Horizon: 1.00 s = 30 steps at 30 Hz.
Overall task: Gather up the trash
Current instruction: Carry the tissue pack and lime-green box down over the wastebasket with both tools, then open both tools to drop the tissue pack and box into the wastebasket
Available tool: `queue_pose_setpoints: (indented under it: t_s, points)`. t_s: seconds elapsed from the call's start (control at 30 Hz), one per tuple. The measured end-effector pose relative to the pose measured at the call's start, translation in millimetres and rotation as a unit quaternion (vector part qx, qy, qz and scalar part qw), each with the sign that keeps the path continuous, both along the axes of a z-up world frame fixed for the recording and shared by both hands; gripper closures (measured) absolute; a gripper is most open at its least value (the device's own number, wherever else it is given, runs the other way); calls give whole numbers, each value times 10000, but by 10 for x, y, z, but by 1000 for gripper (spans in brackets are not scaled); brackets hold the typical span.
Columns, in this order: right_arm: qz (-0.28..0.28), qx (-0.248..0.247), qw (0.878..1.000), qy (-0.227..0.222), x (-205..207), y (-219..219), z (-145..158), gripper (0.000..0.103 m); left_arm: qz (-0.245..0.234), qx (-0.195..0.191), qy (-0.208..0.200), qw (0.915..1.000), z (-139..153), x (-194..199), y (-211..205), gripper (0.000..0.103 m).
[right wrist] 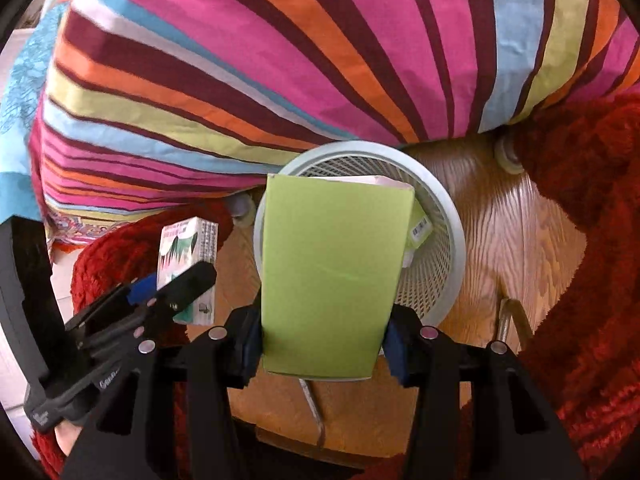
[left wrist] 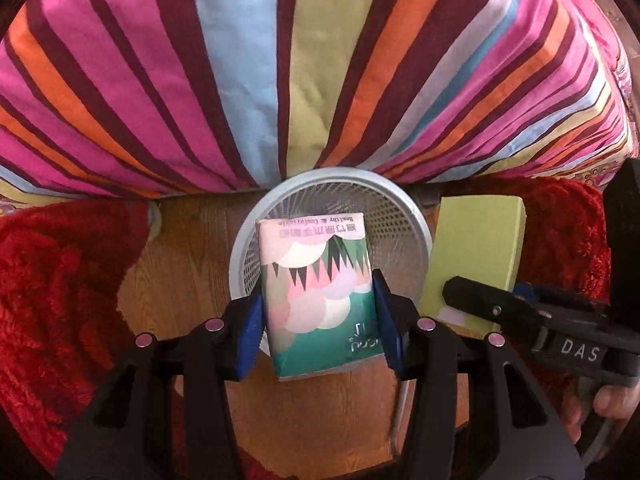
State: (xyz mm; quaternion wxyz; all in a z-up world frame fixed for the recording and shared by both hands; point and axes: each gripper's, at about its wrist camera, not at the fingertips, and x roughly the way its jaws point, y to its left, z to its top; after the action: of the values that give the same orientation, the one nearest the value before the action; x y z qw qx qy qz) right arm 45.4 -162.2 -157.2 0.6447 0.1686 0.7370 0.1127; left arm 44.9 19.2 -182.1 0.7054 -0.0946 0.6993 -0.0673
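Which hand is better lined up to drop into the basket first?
Probably left, narrowly. The left tool holds the tissue pack over the white mesh basket opening. The right tool holds the green box over its near rim in its own view, beside it in the other.

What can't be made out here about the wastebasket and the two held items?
- Wastebasket bottom, left wrist view: hidden by the tissue pack in the left tool.
- Wastebasket contents, right wrist view: mostly hidden by the green box in the right tool; only a barcoded corner shows.
- Green box printing: only a plain face shows in either view.
- Tissue pack small text: blurred in both.
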Motion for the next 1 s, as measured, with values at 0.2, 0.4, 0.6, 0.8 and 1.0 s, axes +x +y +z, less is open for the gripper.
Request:
queue_pose_setpoints:
  t_s: [0.2, 0.4, 0.6, 0.8, 1.0]
  points:
    - [-16, -103, 9995, 286, 49, 42, -191, 56, 125, -102, 417, 9990, -206, 35, 20, 54]
    - [-253, -149, 9973, 677, 101, 29, -480, 56, 146, -74, 887, 9959, -459, 46, -30, 54]
    - [-268, -338, 9944, 962, 95, 51, -695, 56, -10, -72, 1157, 9933, -639, 69, -156, 54]
    - [-339, -303, 9930, 1094, 85, 24, -758, 55, 50, -96, 1430, 9897, -774, 44, -150, 53]
    - [-402, -376, 9907, 1243, 80, 14, -819, 26, 21, -74, 1726, 9850, -883, 4, -189, 18]
